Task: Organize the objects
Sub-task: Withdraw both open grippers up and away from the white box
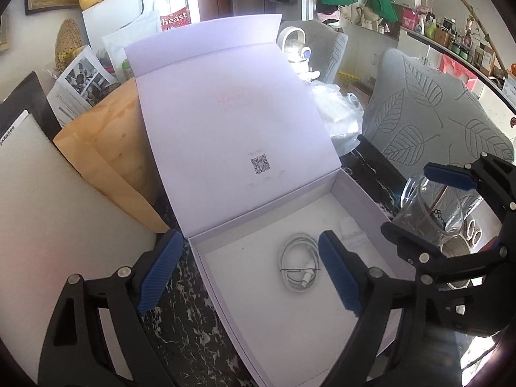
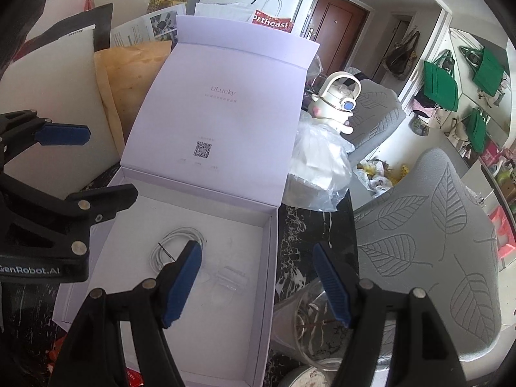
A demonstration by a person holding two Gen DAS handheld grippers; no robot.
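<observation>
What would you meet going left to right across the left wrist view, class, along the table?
Foam block → brown envelope → box lid → plastic bag → leaf-print chair.

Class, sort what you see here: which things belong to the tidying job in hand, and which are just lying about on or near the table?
Part of the job:
- open white box
- coiled white cable inside it
- small clear packet inside it
- left claw, open
- right claw, open

Just lying about:
- glass cup beside the box
- brown paper bag
- white kettle
- plastic bag
- leaf-patterned chair
</observation>
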